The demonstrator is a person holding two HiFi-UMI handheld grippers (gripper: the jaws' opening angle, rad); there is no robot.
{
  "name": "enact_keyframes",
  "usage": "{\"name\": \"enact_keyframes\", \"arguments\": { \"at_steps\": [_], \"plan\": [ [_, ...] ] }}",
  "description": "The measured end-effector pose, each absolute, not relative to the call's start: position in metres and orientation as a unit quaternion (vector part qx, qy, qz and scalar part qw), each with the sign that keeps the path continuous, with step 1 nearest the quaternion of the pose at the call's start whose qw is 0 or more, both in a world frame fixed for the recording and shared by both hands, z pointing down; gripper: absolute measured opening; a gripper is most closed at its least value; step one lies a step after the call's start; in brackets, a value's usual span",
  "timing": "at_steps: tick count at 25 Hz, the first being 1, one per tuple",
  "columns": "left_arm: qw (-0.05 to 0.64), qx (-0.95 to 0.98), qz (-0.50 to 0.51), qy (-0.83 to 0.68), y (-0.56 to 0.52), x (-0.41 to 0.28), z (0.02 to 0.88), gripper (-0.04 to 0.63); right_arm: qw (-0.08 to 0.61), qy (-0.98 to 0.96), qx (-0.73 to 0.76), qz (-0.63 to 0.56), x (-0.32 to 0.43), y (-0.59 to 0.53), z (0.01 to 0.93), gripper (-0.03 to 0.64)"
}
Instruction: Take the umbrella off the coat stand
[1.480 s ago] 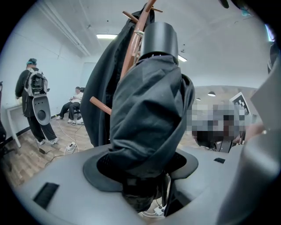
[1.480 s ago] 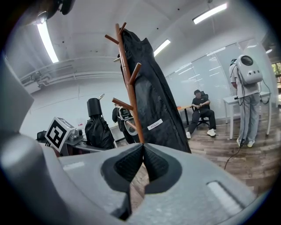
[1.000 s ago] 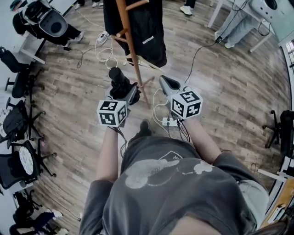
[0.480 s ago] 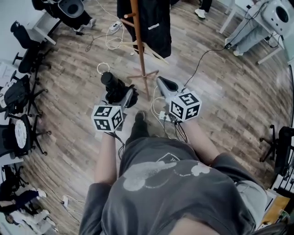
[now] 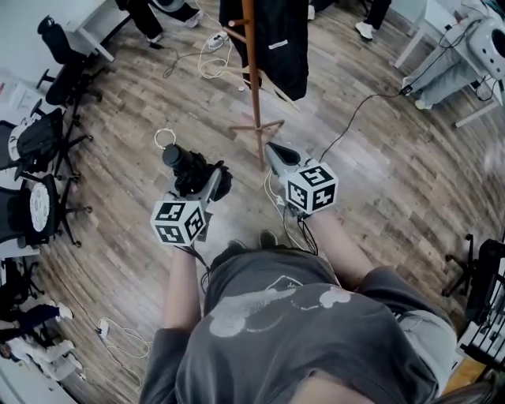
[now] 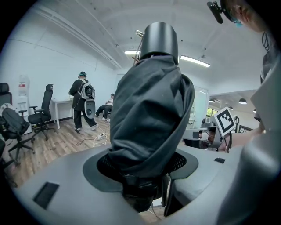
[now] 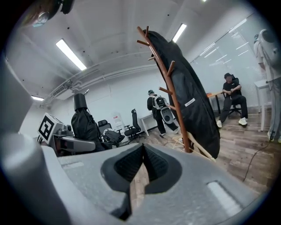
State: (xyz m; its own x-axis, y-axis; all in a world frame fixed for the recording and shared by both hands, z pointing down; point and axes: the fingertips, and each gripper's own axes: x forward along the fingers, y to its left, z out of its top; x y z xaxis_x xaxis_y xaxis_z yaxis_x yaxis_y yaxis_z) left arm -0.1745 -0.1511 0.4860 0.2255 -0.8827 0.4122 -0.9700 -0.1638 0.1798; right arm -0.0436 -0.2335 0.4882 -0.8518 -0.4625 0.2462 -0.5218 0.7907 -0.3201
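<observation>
A folded black umbrella (image 5: 183, 163) stands between the jaws of my left gripper (image 5: 199, 180), which is shut on its lower part. In the left gripper view the umbrella (image 6: 151, 110) fills the middle, its cap end up, with the left gripper (image 6: 141, 178) clamped round it. Its wrist loop (image 5: 165, 139) hangs free over the floor. The wooden coat stand (image 5: 254, 75) with a black coat (image 5: 280, 39) stands ahead, apart from both grippers. My right gripper (image 5: 278, 151) is shut and holds nothing; in its own view the right gripper (image 7: 141, 163) shows the stand (image 7: 175, 105) at the right.
Office chairs (image 5: 43, 142) crowd the left side. Cables (image 5: 217, 63) and a power strip lie on the wooden floor near the stand's feet (image 5: 258, 126). A white desk (image 5: 95, 24) and people are at the back, white equipment (image 5: 481, 47) at the right.
Both grippers and the person have drawn back from the coat stand, which now sits farther up the head view. The umbrella stays in the left gripper, clear of the stand.
</observation>
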Motion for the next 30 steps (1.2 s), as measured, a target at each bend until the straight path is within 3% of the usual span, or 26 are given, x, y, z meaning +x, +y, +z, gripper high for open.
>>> {"name": "enact_keyframes", "arguments": {
  "at_steps": [17, 30],
  "plan": [
    [0.240, 0.710, 0.065, -0.659, -0.038, -0.216, 0.514, 0.281, 0.130, -0.957, 0.195, 0.173, -0.106, -0.158, 0.505, -0.002],
    [0.222, 0.708, 0.052, -0.668, 0.096, -0.186, 0.488, 0.281, 0.112, -0.966, 0.184, 0.143, -0.078, -0.027, 0.464, -0.002]
  ]
}}
